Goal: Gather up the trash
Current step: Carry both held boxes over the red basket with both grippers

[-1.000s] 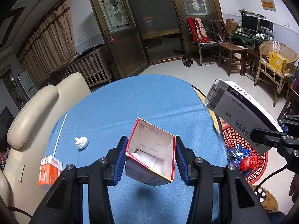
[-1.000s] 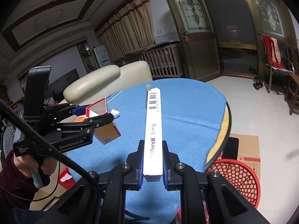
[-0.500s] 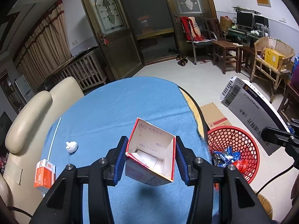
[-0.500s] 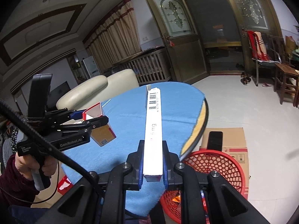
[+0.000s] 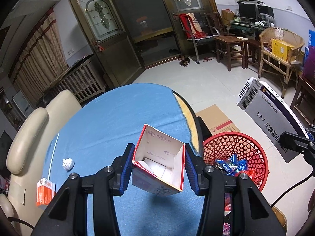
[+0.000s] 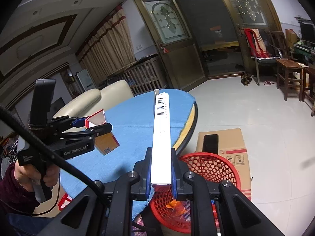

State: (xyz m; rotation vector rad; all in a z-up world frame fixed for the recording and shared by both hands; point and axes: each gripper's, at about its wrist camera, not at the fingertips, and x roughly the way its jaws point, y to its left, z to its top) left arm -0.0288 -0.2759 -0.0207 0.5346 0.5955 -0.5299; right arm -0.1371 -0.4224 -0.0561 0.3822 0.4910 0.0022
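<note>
My left gripper [image 5: 158, 169] is shut on an open red-and-white carton [image 5: 161, 165], held above the right edge of the blue table [image 5: 110, 122]. In the right wrist view that same left gripper [image 6: 92, 126] hangs over the table with the carton [image 6: 104, 135]. The right gripper [image 6: 160, 175] is shut on a long flat white medicine box [image 6: 161, 133], held edge-up over the red mesh basket [image 6: 216, 169]. The left wrist view shows that box [image 5: 269, 118] at the right, above the basket [image 5: 246, 153], which holds blue and red wrappers.
A crumpled white paper ball [image 5: 68, 164], an orange-and-white small box [image 5: 45, 193] and a thin white stick [image 5: 54, 151] lie on the table's left part. A flat cardboard box [image 6: 226, 143] with a dark phone on it lies behind the basket. A cream sofa [image 5: 29, 129] flanks the table.
Both grippers have swung right, away from the table's middle toward the basket. The basket now shows nearly whole in both views. Both grips are unchanged.
</note>
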